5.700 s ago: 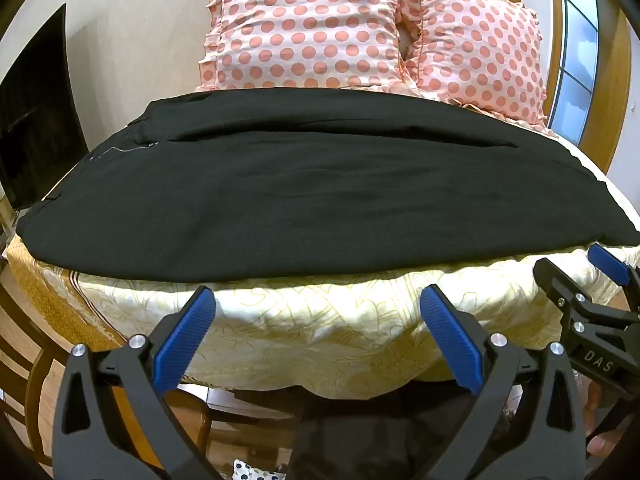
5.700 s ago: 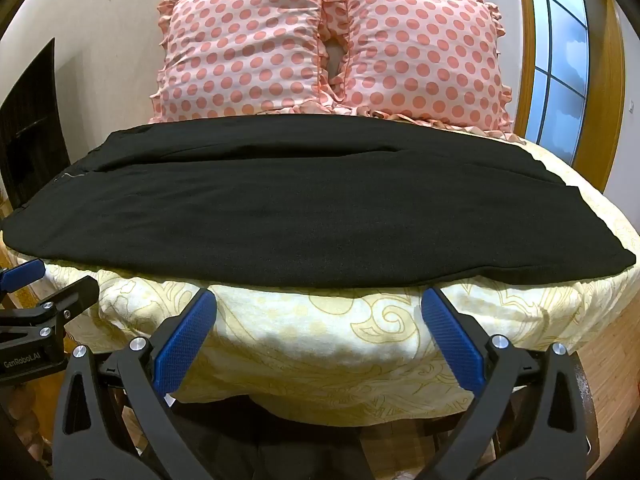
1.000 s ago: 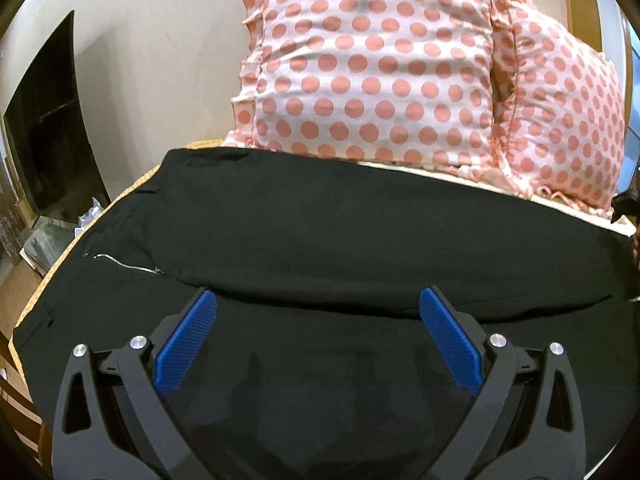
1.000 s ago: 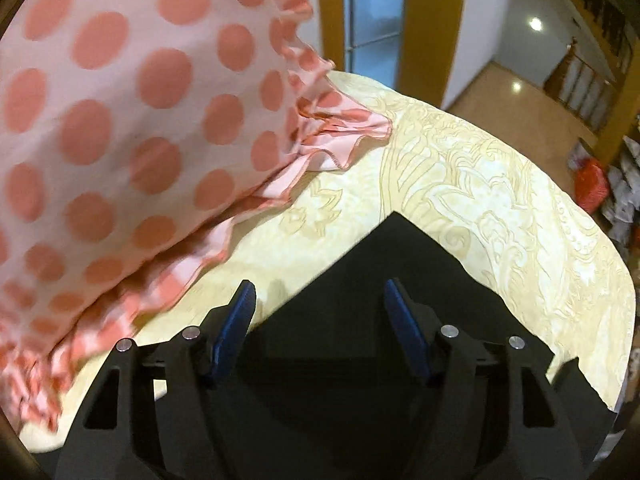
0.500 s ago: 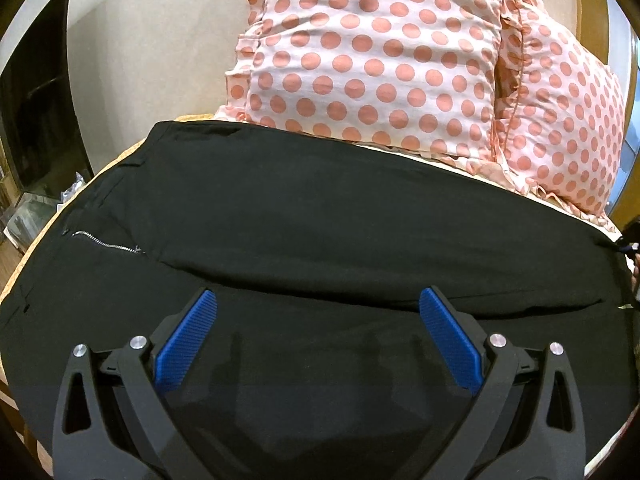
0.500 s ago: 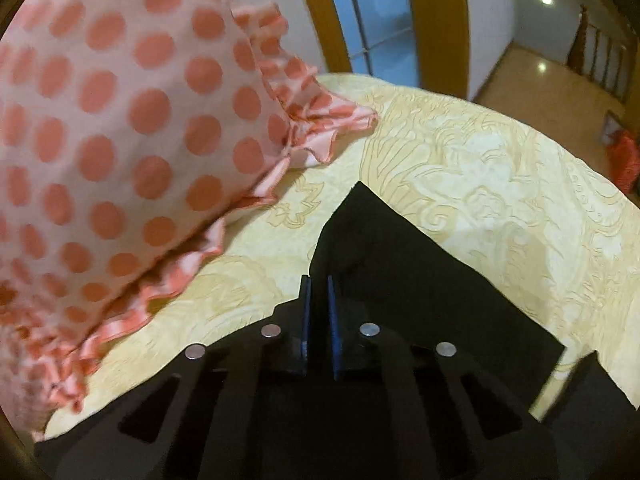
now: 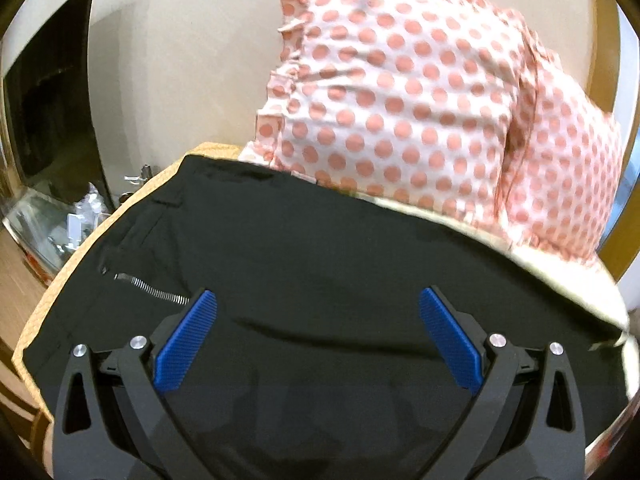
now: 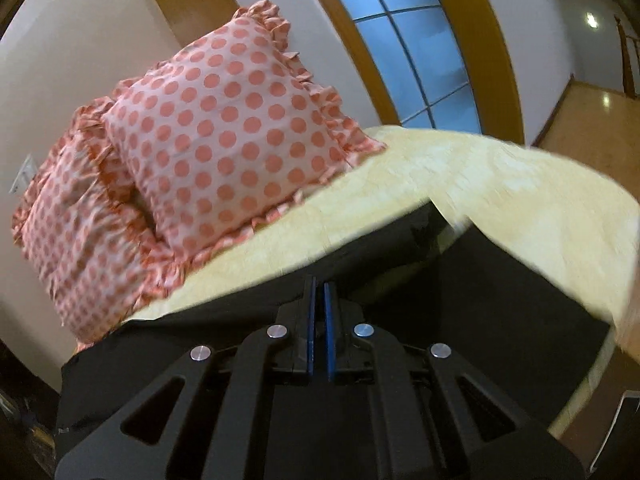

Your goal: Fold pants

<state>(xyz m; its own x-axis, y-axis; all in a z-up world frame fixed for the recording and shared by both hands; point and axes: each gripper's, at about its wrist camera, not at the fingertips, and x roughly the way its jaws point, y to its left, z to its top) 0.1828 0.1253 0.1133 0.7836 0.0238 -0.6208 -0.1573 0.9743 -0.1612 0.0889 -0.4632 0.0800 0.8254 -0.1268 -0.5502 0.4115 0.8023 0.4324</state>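
Note:
Black pants (image 7: 320, 264) lie spread across a yellow patterned bed (image 8: 500, 184); the waistband and zipper (image 7: 152, 288) are at the left. My left gripper (image 7: 318, 340) is open and empty, hovering just above the waist area of the pants. My right gripper (image 8: 318, 320) is shut on the far hem of the pants (image 8: 400, 248) and holds that leg end lifted off the bed, so the fabric slopes up from the bedspread. The pants also stretch leftward below the pillows in the right wrist view.
Two pink polka-dot pillows (image 7: 420, 100) (image 8: 224, 148) lean on the wall at the head of the bed. A dark cabinet and a cluttered glass shelf (image 7: 52, 216) stand to the left. An arched window with wooden frame (image 8: 420, 52) is at the right.
My right gripper closed on the pant hem and has now lifted it up off the bed, tilting its view upward. My left gripper shifted left toward the waistband, still open.

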